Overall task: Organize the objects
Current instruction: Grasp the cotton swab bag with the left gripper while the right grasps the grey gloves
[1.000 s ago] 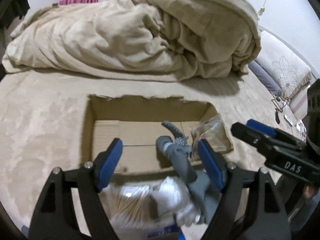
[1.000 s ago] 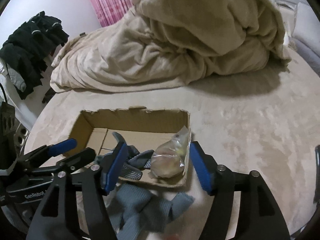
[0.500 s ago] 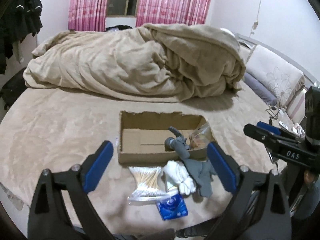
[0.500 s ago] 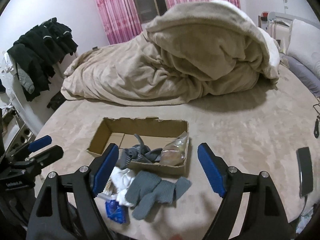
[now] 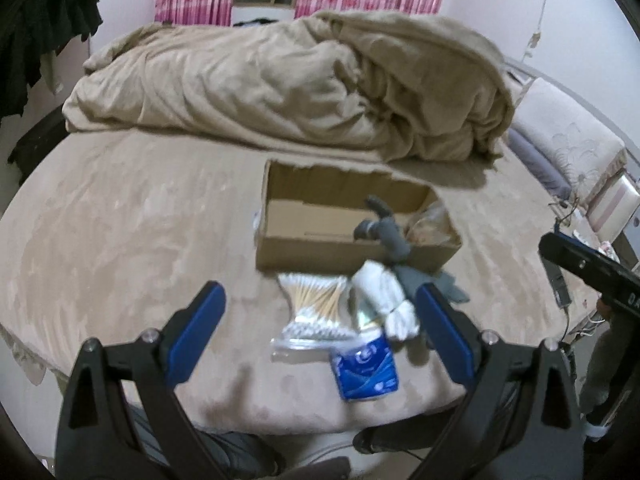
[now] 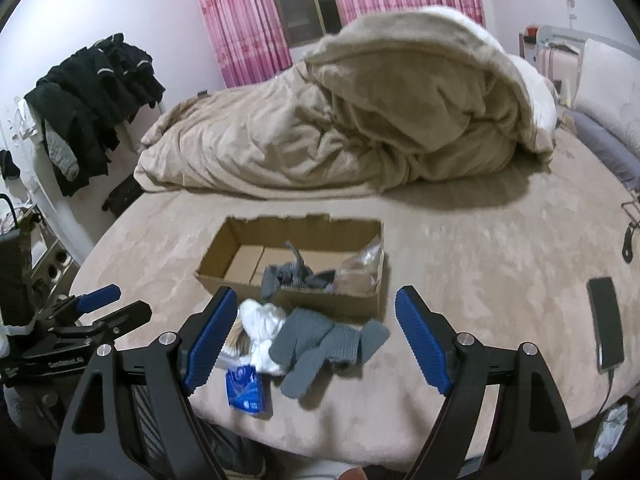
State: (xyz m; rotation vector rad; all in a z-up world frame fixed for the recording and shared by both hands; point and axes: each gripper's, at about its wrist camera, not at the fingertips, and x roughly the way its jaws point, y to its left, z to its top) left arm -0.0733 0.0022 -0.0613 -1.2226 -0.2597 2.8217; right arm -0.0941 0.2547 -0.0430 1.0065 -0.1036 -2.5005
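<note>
A shallow cardboard box (image 5: 344, 256) (image 6: 328, 304) lies on the beige bed. A grey glove (image 5: 394, 240) hangs over its near wall, and a clear plastic bag (image 5: 430, 220) (image 6: 360, 268) sits in its right end. In front of the box lie a bag of cotton swabs (image 5: 316, 304), a white bundle of cloth (image 5: 384, 296) (image 6: 264, 320), grey gloves (image 6: 320, 340) and a blue tissue pack (image 5: 366, 364) (image 6: 244, 386). My left gripper (image 5: 318, 294) and right gripper (image 6: 316, 296) both hover near the bed's front edge, open, with nothing held.
A heaped beige duvet (image 5: 300, 80) fills the back of the bed. A black phone (image 6: 606, 324) lies at the bed's right edge. Dark clothes (image 6: 92, 92) hang at the left wall. Pillows (image 5: 572, 148) are at the right.
Both grippers have drawn back and up from the box, and their jaws have widened. The items on the bed have stayed in place.
</note>
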